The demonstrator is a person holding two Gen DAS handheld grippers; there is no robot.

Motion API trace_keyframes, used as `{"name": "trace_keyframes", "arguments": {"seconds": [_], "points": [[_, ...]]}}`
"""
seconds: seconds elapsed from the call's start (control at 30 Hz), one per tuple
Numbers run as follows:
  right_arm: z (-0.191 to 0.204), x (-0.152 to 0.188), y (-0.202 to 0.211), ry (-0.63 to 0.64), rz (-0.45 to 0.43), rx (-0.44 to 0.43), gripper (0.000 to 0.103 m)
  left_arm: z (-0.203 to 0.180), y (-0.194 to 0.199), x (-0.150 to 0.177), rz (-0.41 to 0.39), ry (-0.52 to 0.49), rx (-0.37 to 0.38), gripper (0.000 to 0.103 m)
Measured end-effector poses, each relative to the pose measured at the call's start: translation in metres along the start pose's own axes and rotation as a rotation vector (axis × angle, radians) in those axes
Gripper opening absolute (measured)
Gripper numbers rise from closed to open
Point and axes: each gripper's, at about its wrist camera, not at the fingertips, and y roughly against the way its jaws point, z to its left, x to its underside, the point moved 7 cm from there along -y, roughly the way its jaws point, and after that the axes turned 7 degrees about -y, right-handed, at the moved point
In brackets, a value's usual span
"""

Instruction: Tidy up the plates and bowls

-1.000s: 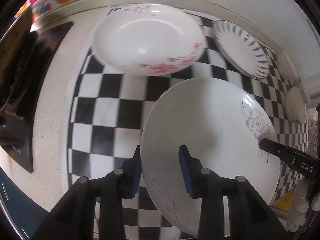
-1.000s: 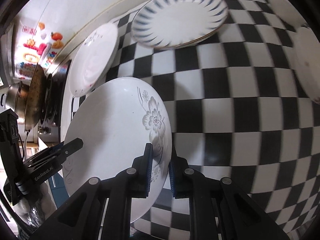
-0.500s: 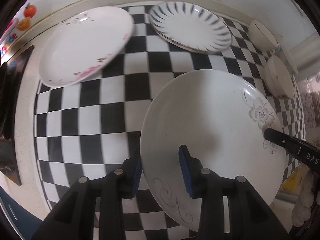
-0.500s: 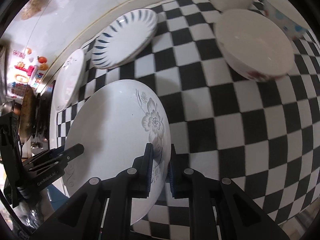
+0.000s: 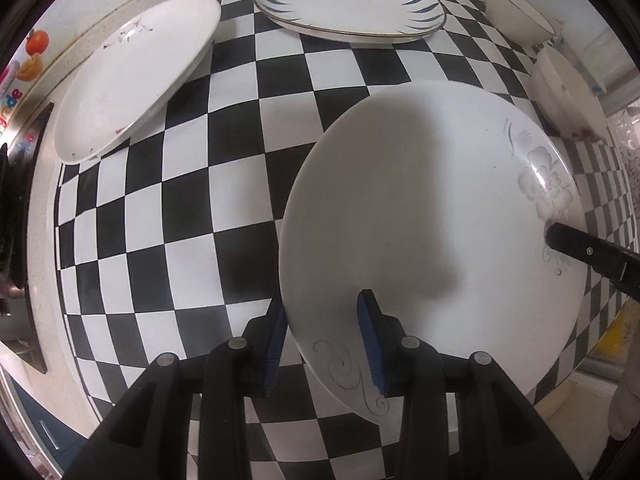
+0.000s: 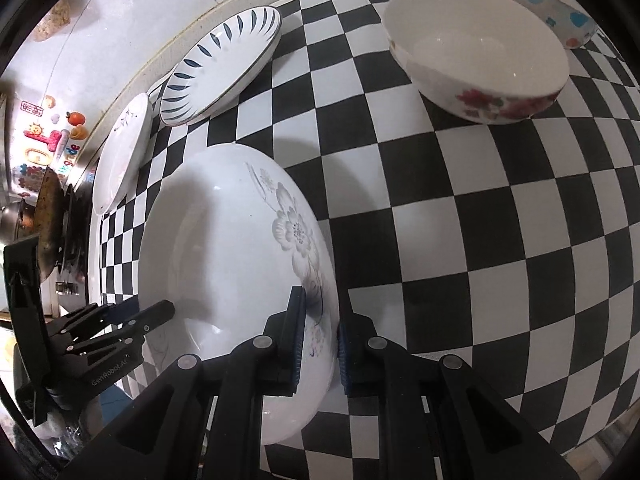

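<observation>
Open checkered cloth (image 5: 192,216) to my left, blue-striped plate (image 5: 352,0) ahead, red-flowered bowl (image 6: 480,52) blocking my right, pale plate (image 5: 132,80) far left.

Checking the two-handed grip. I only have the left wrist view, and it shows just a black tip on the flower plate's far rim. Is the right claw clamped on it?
Observer: Yes. The right claw is shut on the plate at its rim, one pad on each face, beside the grey flower.
Operator: Is the bowl at my right edge empty?
Observer: Yes, the bowl is empty, with red flowers on its outer wall.
Operator: Is anything behind it?
Observer: A dotted bowl with blue spots, partly out of frame.
</observation>
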Motion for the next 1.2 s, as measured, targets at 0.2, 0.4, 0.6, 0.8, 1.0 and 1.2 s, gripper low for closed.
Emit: {"name": "trace_keyframes", "arguments": {"seconds": [0.2, 0.4, 0.6, 0.8, 1.0, 1.2], "points": [[-0.007, 0.004, -0.010, 0.000, 0.046, -0.006, 0.017, -0.001, 0.004, -0.005, 0.004, 0.016, -0.015, 0.032], [-0.010, -0.003, -0.001, -0.002, 0.060, -0.021, 0.017, -0.001, 0.012, -0.009, 0.010, 0.070, -0.054, 0.033], [0.010, -0.029, 0.051, 0.091, -0.019, -0.001, 0.048, 0.030, 0.070, 0.001, -0.072, 0.249, -0.030, 0.033], [0.097, -0.068, 0.076, 0.209, -0.065, -0.161, 0.077, 0.092, 0.102, -0.004, -0.164, 0.356, -0.011, 0.045], [0.201, -0.110, 0.038, 0.317, -0.015, -0.184, 0.077, 0.179, 0.085, -0.030, -0.160, 0.495, 0.009, 0.044], [0.275, -0.157, -0.042, 0.378, 0.054, -0.089, 0.076, 0.248, 0.038, -0.062, -0.110, 0.583, 0.100, 0.044]]}}
